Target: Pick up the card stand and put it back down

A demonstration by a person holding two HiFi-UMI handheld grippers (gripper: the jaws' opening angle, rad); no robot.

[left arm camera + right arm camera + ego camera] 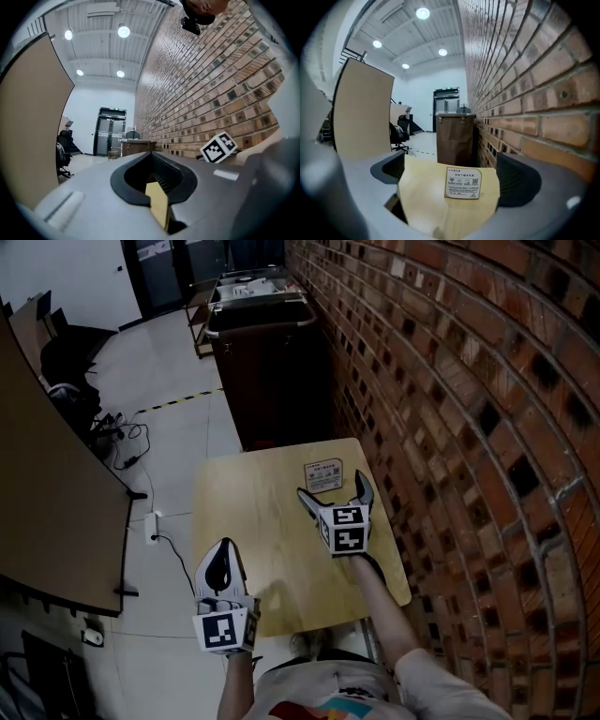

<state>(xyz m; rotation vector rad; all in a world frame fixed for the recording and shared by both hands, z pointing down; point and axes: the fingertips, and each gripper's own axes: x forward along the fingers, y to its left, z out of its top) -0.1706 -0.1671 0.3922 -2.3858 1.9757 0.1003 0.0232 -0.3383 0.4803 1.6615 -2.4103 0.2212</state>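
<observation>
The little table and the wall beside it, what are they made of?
The small tan table looks like wood or wood-look laminate: pale yellow-brown, smooth, with a dull sheen. The reddish-brown wall is brick: rows of rough blocks with mortar lines between them.

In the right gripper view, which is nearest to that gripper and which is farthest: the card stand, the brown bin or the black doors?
From the right gripper:
1. Card stand, nearest, on the table just ahead of the open jaws.
2. Brown bin, beyond the table, beside the brick wall.
3. Black doors, farthest, at the room's far end.
</observation>
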